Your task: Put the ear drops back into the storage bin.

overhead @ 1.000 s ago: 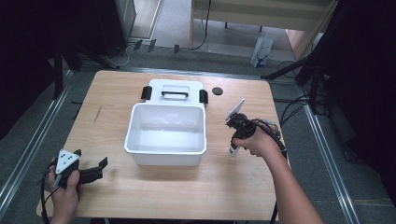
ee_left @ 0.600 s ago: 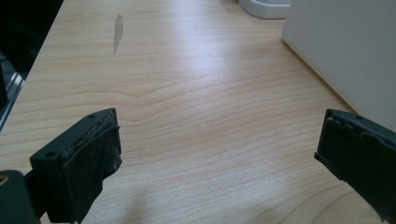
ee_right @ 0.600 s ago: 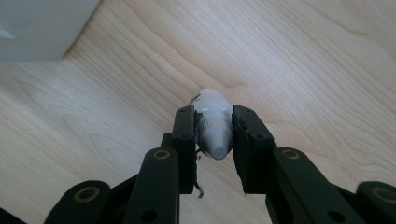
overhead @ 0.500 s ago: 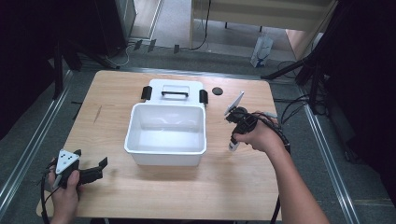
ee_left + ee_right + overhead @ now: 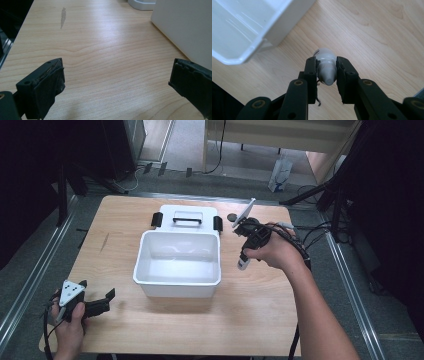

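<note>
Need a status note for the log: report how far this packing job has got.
Done: the right hand-held gripper is shut on a small white plastic bottle, lifted beside the open white plastic bin. In hand: carrying it. Left: the bin looks empty, so the bottle likely goes in; the white lid with black handle lies behind it. The left hand-held gripper rests open.

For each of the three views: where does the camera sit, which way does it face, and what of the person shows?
High view: above the person's side, facing forward and down on the table; both forearms show.
Left gripper view: rides the left gripper, looking along the tabletop; open jaws.
Right gripper view: rides the right gripper, looking down; jaws clamp a small white bottle.
Shared: all three show the white bin.
</note>
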Demonstrator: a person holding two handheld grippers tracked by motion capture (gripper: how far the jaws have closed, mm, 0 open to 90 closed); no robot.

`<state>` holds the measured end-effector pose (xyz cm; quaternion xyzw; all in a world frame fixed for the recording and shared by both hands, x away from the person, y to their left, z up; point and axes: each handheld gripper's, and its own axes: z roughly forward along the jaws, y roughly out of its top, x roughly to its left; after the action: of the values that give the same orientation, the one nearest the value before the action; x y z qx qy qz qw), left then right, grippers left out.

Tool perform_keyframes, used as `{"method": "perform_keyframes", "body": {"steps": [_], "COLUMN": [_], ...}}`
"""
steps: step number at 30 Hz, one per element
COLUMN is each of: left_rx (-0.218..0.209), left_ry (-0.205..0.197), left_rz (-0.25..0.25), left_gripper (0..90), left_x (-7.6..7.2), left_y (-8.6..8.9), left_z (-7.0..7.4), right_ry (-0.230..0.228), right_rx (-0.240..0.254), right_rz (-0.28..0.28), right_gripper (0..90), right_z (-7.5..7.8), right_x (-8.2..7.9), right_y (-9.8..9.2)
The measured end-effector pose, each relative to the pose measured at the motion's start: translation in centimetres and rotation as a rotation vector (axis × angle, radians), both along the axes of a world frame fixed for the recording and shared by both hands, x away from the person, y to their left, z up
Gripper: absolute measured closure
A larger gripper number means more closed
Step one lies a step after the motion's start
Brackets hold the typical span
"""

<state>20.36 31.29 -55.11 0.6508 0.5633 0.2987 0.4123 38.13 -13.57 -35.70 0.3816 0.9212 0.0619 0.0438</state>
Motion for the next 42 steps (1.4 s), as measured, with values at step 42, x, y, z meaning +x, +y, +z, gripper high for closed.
{"method": "perform_keyframes", "body": {"steps": [42], "left_rx": [-0.005], "left_ry": [0.002], "left_rz": [-0.004], "left_gripper": [0.3], "left_x": [0.0], "left_y": [0.1], "left_z": [0.0], "right_ry": [-0.017], "right_rx": [0.025], "right_rz": [0.17], "right_gripper": [72.3], "right_z": [3.5], "right_x": [-0.3], "right_y": [10.0]}}
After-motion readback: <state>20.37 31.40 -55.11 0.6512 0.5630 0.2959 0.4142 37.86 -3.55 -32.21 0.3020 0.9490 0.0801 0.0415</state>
